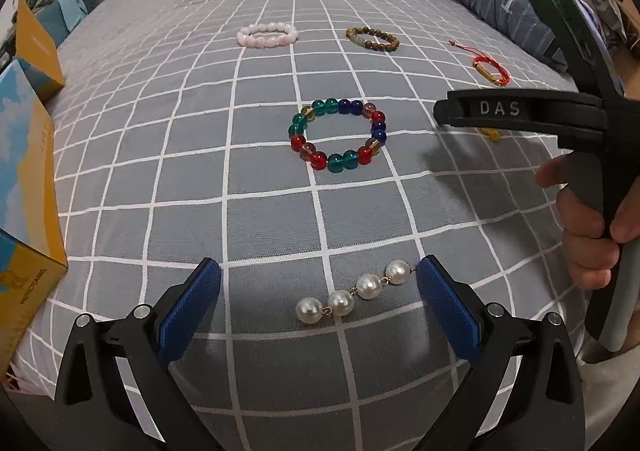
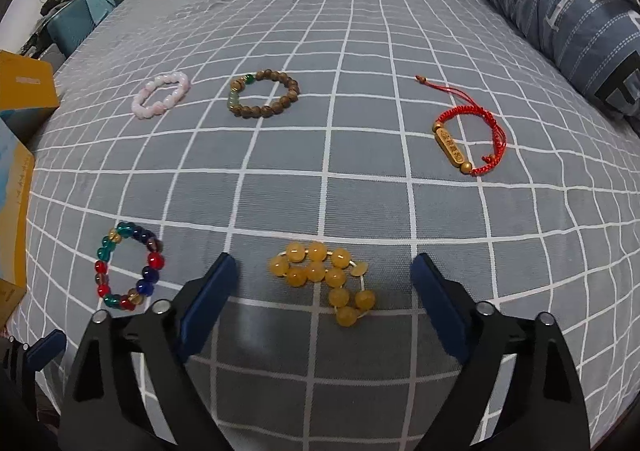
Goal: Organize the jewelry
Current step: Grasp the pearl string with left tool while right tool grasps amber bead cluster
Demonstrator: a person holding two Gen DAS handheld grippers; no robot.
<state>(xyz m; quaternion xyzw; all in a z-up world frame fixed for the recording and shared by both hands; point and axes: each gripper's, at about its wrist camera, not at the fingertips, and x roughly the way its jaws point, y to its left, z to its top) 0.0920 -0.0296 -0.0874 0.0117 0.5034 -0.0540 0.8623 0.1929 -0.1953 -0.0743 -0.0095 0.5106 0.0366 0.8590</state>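
Bed (image 2: pixel 360 31): grey cover with a white grid; every piece of jewelry lies on it.
Quilt (image 2: pixel 560 11): blue-grey, bunched along the bed's right edge.
Boxes (image 1: pixel 28 171): yellow and blue cartons at the bed's left edge.
Left gripper (image 1: pixel 318 291): blue-padded jaws stand wide apart, low over the cover, gripping nothing; the pearl strand lies between them, its far end just beside the right pad, though I cannot tell if it touches.
Right gripper (image 2: pixel 324 279): jaws wide apart and empty, set either side of the amber beads, clear of them; in the left view a hand (image 1: pixel 588 227) holds its handle.
Colour beads (image 1: pixel 338 135): ring of red, green and blue glass beads, mid-bed, beyond the left gripper.
Brown beads (image 2: pixel 264 97): wooden ring with a few green beads, further back.
Pink beads (image 2: pixel 161 95): pale ring, left of the brown one.
Red cord (image 2: pixel 470 139): knotted bracelet with a gold bar, to the right, near the quilt.
Amber beads (image 2: pixel 324 277): yellow bracelet in a loose heap.
Pearls (image 1: pixel 354 293): four white pearls on gold links, in a slanted line.
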